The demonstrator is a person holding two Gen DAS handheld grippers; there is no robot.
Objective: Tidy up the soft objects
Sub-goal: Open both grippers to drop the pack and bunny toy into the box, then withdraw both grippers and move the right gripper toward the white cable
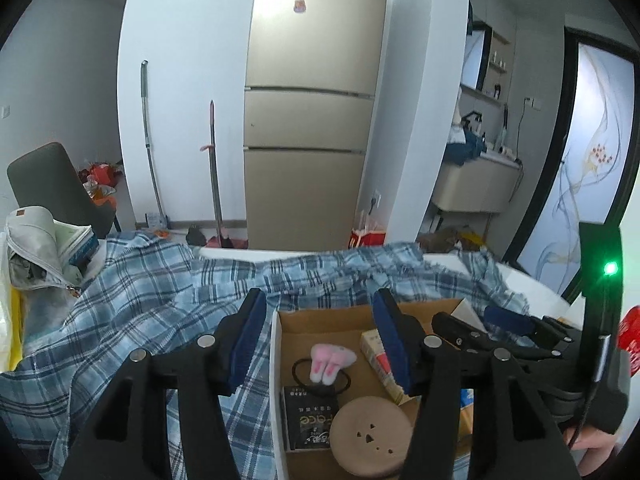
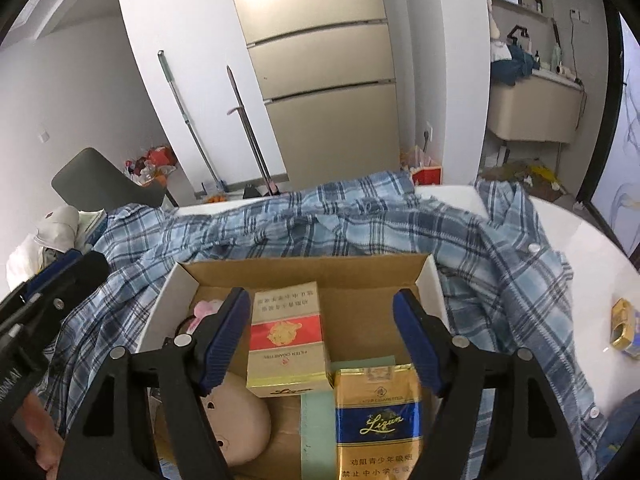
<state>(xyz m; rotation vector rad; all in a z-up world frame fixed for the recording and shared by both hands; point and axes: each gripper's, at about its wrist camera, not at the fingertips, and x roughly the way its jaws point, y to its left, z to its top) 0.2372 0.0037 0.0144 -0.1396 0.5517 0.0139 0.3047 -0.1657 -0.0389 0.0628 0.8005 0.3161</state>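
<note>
A blue plaid shirt [image 1: 160, 292] lies crumpled across the white table, around an open cardboard box [image 1: 320, 320]. In the box lie a pink bunny hair tie [image 1: 330, 360], a round tan disc [image 1: 372, 440], a black packet [image 1: 308, 424] and cigarette cartons. My left gripper [image 1: 320, 336] is open and empty above the box's left edge. My right gripper [image 2: 320, 340] is open and empty above the box [image 2: 360, 276], over a red-and-cream carton [image 2: 286, 340] and a gold-and-blue carton [image 2: 378, 420]. The shirt [image 2: 500, 264] drapes behind and right of the box.
A grey zip pouch [image 1: 36, 252] and a dark chair [image 1: 52, 188] stand at the left. A small gold box [image 2: 624, 328] lies on the bare white table [image 2: 580, 240] at the right. A fridge [image 1: 312, 100] and two mops stand behind the table.
</note>
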